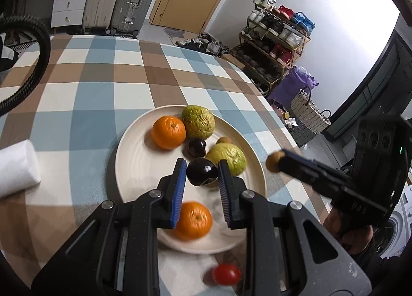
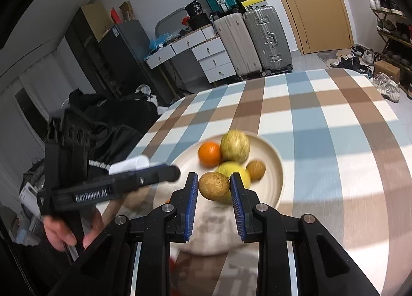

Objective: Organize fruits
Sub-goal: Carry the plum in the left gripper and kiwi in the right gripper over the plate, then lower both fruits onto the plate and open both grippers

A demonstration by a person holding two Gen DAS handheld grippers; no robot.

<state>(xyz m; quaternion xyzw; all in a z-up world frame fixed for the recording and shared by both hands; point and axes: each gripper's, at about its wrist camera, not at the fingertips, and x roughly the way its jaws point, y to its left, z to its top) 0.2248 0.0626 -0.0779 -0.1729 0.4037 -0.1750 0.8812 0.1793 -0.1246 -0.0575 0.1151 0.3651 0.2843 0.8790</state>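
- Cream-coloured round plate (image 1: 123, 167) resting on a bench covered by a checked cloth (image 1: 103, 69) in blue, brown and white.
- On the plate: one orange (image 1: 168, 132) toward the far side, touching a wrinkled green fruit (image 1: 198, 122); a second green fruit (image 1: 226, 158) nearer the right rim; a small dark fruit (image 1: 197, 148) between them; a second orange (image 1: 193, 220) near the front rim, blurred.
- Left gripper (image 1: 202, 176) hovering over the plate, blue-padded jaws parted on either side of a glossy dark plum (image 1: 201, 175); pads close to the plum, contact not clear.
- Small red tomato (image 1: 226, 274) lying on the cloth just off the plate's front edge, blurred.
- White rolled towel (image 1: 18, 167) at the left of the bench, well apart from the plate.
- Right gripper (image 2: 214, 188) pinching a small brown round fruit (image 2: 213, 185) between its blue pads, above the near-right part of the plate.
- From the right wrist view, plate contents blurred: an orange, a green fruit, a yellow-green fruit and another small brown fruit (image 2: 255, 170) near the right rim.
- Hand (image 2: 64, 229) wrapped around the left gripper's black handle at the lower left of the right wrist view.
- Behind the bench: suitcases (image 2: 255, 41), white drawers, a wooden door (image 2: 319, 5), and a shoe rack (image 1: 273, 46) against the wall.
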